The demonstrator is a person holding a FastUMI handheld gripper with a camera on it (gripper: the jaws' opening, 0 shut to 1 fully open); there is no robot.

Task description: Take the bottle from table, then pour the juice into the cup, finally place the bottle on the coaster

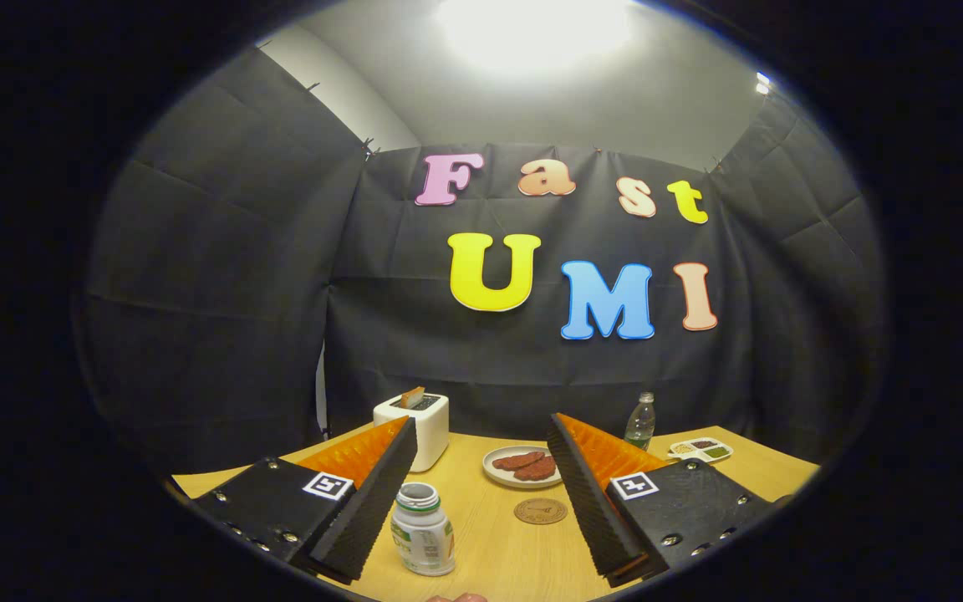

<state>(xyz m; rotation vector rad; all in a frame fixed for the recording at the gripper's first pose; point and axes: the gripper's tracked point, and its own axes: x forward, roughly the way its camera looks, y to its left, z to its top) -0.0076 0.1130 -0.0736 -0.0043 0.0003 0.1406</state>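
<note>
A small white bottle (421, 528) with a green label stands upright on the wooden table (498, 556). It sits between my two fingers, close to the inner face of the left one and apart from the right one. My gripper (481, 426) is open, its fingers spread wide and touching nothing. A round brown coaster (541, 511) lies flat on the table just right of the bottle, beside the right finger. A small pinkish rounded thing (456, 598) peeks in below the bottle; I cannot tell what it is.
A white plate with reddish meat slices (523, 466) sits beyond the coaster. A white toaster with toast in it (415, 426) stands behind the left finger. A clear water bottle (640, 420) and a small sauce tray (701, 451) are at the far right.
</note>
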